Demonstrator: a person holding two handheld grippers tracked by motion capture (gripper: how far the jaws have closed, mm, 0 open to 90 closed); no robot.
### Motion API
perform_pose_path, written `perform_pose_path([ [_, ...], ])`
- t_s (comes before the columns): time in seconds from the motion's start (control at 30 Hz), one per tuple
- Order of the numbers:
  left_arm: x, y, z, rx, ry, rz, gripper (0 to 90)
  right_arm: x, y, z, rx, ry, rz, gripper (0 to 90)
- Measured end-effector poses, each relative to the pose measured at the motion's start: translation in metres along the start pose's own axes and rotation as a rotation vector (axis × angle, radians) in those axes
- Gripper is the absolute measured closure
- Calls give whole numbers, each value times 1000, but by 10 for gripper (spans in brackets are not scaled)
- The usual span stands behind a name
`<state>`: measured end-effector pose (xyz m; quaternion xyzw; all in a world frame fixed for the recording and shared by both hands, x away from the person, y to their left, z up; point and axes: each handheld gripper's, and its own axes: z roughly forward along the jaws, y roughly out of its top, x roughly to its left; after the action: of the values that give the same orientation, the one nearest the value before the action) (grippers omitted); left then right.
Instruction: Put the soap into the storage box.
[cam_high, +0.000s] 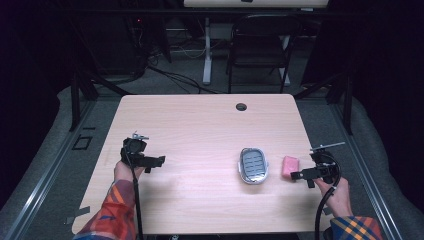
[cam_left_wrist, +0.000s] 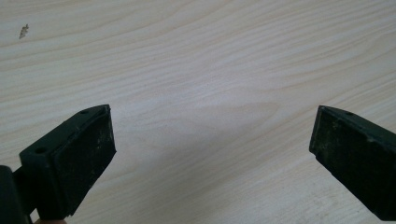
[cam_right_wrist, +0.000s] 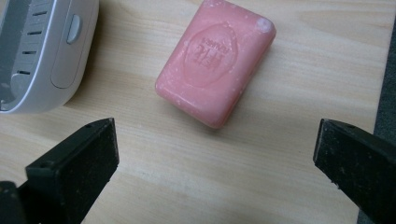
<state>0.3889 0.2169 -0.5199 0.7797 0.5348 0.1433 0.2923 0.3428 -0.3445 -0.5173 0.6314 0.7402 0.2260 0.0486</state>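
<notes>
A person in plaid sleeves is sitting at the near edge of a light wooden table (cam_high: 200, 125), holding a gripper in each hand. The left gripper (cam_high: 150, 162) is hovering over bare wood at the table's left side, and in the left gripper view its two black jaws are standing wide apart with nothing between them but the grain of the tabletop (cam_left_wrist: 196, 93). The right gripper (cam_high: 300, 176) is sitting near the table's right edge, its jaws also spread wide and gripping nothing; in the right gripper view they are framing a pink bar of soap (cam_right_wrist: 215, 60) that is lying flat on the wood just beyond them, stamped face up, tilted a little against the jaws' line. In the high view the soap (cam_high: 290, 166) is resting just beside the right gripper's tips, apart from them. Just to its left a grey and white soap dish (cam_high: 253, 165) is lying on the table, slotted inside, near the soap without touching it. Farther off, a round cable hole (cam_high: 241, 106) is showing near the table's far edge, and beyond the table a dark folding chair (cam_high: 260, 47) is standing on the floor.
</notes>
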Motion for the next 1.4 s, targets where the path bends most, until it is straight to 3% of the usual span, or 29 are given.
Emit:
perform_pose_path([
  [0.3,0,0,0,4,1,2,1,8,14,15,43,5,-37,0],
  [0.6,-1,0,1,12,8,6,1,14,24,25,46,4,-46,0],
  [0.67,-1,0,1,12,8,7,1,16,28,28,72,-15,-72,46],
  [0.77,0,0,1,11,11,1,2,17,29,30,60,-31,-59,67],
  [0.83,0,0,1,11,12,2,2,17,32,32,69,-42,-70,139],
  [1.27,0,0,2,20,20,8,9,21,41,39,84,-112,-88,183],
  [1.4,0,0,2,19,21,6,10,20,41,39,76,-127,-77,239],
])
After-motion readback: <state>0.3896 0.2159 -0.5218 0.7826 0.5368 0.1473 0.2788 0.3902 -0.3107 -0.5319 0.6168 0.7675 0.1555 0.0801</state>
